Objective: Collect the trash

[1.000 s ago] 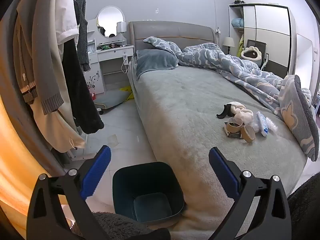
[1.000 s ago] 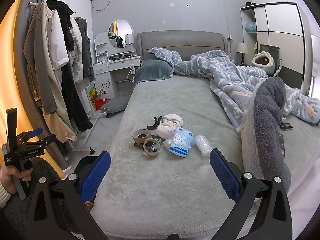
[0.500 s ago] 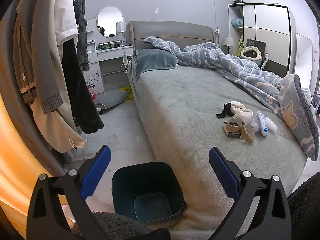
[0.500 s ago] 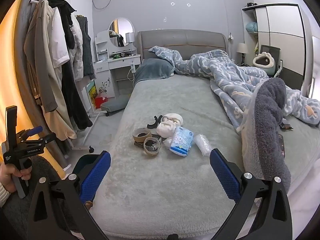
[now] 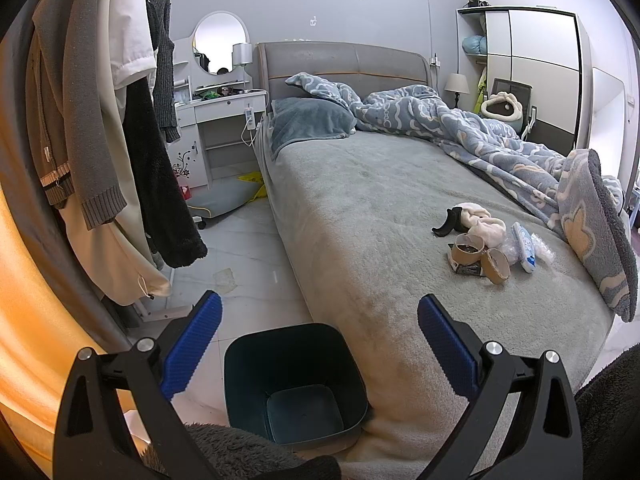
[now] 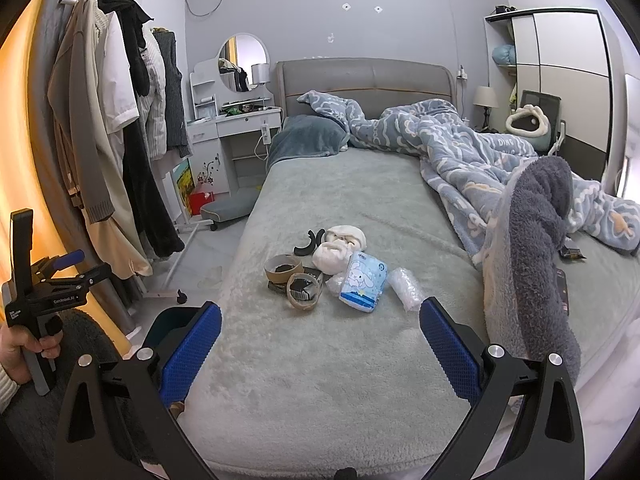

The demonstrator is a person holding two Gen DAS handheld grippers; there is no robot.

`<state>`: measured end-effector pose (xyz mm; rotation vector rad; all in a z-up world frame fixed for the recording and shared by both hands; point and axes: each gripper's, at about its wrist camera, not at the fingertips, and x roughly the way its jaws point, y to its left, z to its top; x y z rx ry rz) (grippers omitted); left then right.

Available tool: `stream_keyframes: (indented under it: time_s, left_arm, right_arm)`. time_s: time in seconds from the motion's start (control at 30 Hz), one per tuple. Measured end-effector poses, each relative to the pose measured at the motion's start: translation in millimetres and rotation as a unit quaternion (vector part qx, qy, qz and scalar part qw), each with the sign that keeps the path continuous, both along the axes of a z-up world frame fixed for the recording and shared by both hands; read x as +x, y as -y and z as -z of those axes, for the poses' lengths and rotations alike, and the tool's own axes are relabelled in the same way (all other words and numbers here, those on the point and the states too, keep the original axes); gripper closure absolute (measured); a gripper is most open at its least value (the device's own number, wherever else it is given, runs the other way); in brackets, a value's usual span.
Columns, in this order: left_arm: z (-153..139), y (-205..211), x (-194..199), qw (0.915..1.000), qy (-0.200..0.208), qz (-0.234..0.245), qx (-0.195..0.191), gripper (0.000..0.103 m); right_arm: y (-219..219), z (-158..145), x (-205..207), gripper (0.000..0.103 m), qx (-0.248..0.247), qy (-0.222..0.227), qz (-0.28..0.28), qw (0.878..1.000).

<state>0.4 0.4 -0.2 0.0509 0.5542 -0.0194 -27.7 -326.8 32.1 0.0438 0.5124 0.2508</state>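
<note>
Pale grey walls [image 6: 304, 0] framed a grey padded bed [image 6: 352, 200]; white tiled floor [image 5: 248, 240], white mirrored dressing table [image 6: 236, 120] alongside.

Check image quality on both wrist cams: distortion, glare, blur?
Left wrist view: heavy fisheye bending, black corner vignette, orange blown-out curtain at the left edge; trash bin sharp. Right wrist view: same barrel warp, same orange glow; trash pile in focus, no motion blur.

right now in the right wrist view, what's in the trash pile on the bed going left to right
cardboard tape roll → white crumpled tissue → blue cartoon tissue pack → clear plastic wrap
</note>
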Motion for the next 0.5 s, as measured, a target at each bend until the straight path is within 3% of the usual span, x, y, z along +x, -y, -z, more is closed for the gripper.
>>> stream_keyframes:
  time_s: [0.5]
  left_arm:
    - [-0.1, -0.2, -0.1, 1.0, 0.0, 0.0, 0.0, 0.003]
  right_arm:
    - [-0.4, -0.3, 0.1, 0.003, -0.002, -0.001, 0.0, 1.0]
